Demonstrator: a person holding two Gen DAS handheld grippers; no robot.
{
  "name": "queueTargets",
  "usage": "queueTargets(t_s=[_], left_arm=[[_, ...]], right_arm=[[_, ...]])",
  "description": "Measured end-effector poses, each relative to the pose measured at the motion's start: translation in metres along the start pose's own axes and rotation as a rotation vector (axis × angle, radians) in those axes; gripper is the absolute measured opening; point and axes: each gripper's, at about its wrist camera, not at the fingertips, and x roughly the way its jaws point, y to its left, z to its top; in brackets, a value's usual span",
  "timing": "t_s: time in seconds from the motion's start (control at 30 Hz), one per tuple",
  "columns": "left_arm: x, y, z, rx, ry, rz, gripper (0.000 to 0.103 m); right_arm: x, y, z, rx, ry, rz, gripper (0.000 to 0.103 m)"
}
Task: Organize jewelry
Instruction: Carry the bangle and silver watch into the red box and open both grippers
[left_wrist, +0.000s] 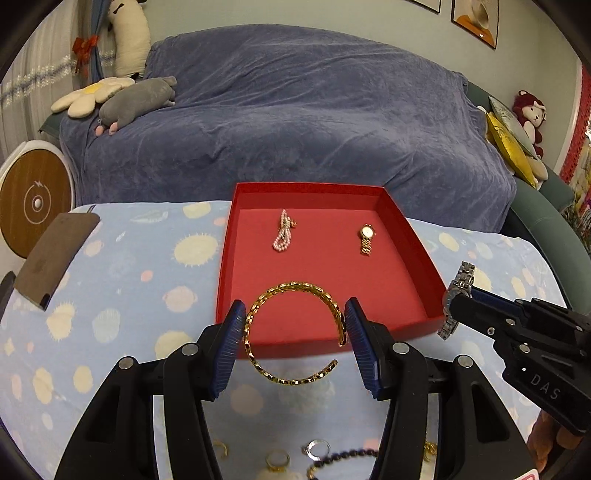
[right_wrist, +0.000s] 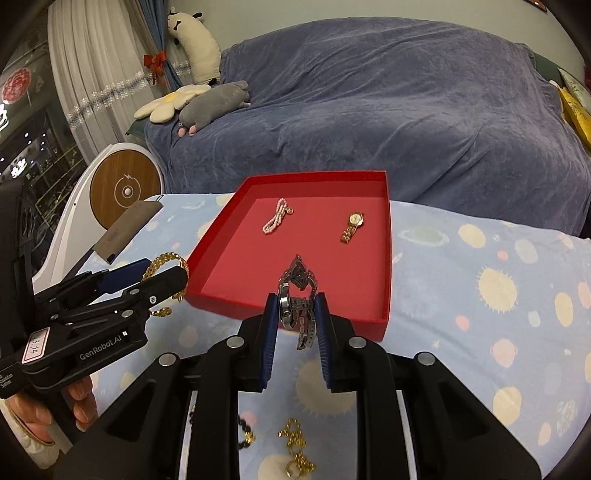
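A gold open bangle (left_wrist: 291, 332) hangs between the blue pads of my left gripper (left_wrist: 295, 314), which is shut on it just above the near rim of the red tray (left_wrist: 236, 229). My right gripper (right_wrist: 295, 306) is shut on a silver watch (right_wrist: 297, 295), held in the air over the tray's (right_wrist: 388, 258) near edge. On the tray floor lie a pearl bracelet (left_wrist: 282, 236) (right_wrist: 275, 220) and a gold watch (left_wrist: 366, 238) (right_wrist: 352, 226). The right gripper and silver watch (left_wrist: 456, 295) show at the right of the left wrist view; the left gripper with the bangle (right_wrist: 164, 266) shows at the left of the right wrist view.
The table wears a light blue cloth with planets (right_wrist: 498, 295). Loose rings, a dark bead strand (left_wrist: 343, 456) and gold chains (right_wrist: 295, 450) lie near the front. A brown case (left_wrist: 55, 254) sits at the left, a blue-covered sofa (left_wrist: 295, 122) behind, and a white round device (left_wrist: 35, 203) at far left.
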Motion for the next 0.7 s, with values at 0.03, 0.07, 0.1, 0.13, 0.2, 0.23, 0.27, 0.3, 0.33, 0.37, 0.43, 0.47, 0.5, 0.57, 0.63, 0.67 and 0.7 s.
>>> queueTargets(t_s=[0.03, 0.07, 0.1, 0.13, 0.2, 0.23, 0.27, 0.3, 0.33, 0.37, 0.43, 0.47, 0.5, 0.57, 0.63, 0.67, 0.7], left_arm=[[0.010, 0.004, 0.007, -0.011, 0.007, -0.006, 0.053], [0.021, 0.006, 0.014, -0.018, 0.021, -0.022, 0.053], [0.031, 0.008, 0.019, -0.025, 0.030, -0.025, 0.053], [0.040, 0.010, 0.023, -0.026, 0.030, -0.020, 0.053], [0.055, 0.008, 0.030, -0.004, 0.029, -0.005, 0.053], [0.063, 0.006, 0.032, 0.007, 0.028, 0.007, 0.053], [0.069, 0.005, 0.034, 0.016, 0.028, 0.011, 0.053], [0.076, 0.004, 0.035, 0.022, 0.031, 0.012, 0.053], [0.081, 0.004, 0.034, 0.027, 0.036, 0.016, 0.053], [0.087, 0.004, 0.034, 0.032, 0.041, 0.021, 0.053], [0.096, 0.005, 0.034, 0.034, 0.050, 0.023, 0.053], [0.101, 0.006, 0.034, 0.032, 0.055, 0.026, 0.053], [0.104, 0.008, 0.034, 0.030, 0.059, 0.025, 0.053], [0.111, 0.010, 0.035, 0.031, 0.068, 0.032, 0.053], [0.116, 0.012, 0.035, 0.030, 0.071, 0.041, 0.054], [0.118, 0.013, 0.036, 0.025, 0.069, 0.051, 0.054], [0.118, 0.015, 0.036, 0.019, 0.060, 0.056, 0.054]], right_arm=[[0.010, -0.002, 0.006, 0.004, 0.008, -0.001, 0.019], [0.020, -0.004, 0.012, 0.009, 0.017, -0.001, 0.019], [0.031, -0.007, 0.017, 0.019, 0.026, -0.005, 0.019], [0.041, -0.008, 0.021, 0.025, 0.036, -0.006, 0.019], [0.061, -0.011, 0.025, 0.032, 0.056, -0.010, 0.019], [0.068, -0.011, 0.027, 0.030, 0.066, -0.011, 0.019], [0.077, -0.011, 0.027, 0.026, 0.075, -0.013, 0.019], [0.083, -0.011, 0.027, 0.023, 0.082, -0.017, 0.019], [0.089, -0.011, 0.027, 0.020, 0.090, -0.020, 0.019], [0.095, -0.012, 0.027, 0.020, 0.097, -0.021, 0.019], [0.104, -0.013, 0.027, 0.021, 0.107, -0.023, 0.019], [0.108, -0.013, 0.026, 0.019, 0.111, -0.027, 0.019], [0.112, -0.013, 0.026, 0.013, 0.116, -0.032, 0.019], [0.119, -0.013, 0.026, 0.007, 0.126, -0.041, 0.020], [0.120, -0.015, 0.027, 0.002, 0.111, -0.066, 0.020], [0.118, -0.015, 0.029, -0.002, 0.099, -0.077, 0.021], [0.115, -0.016, 0.031, 0.003, 0.085, -0.079, 0.023]])
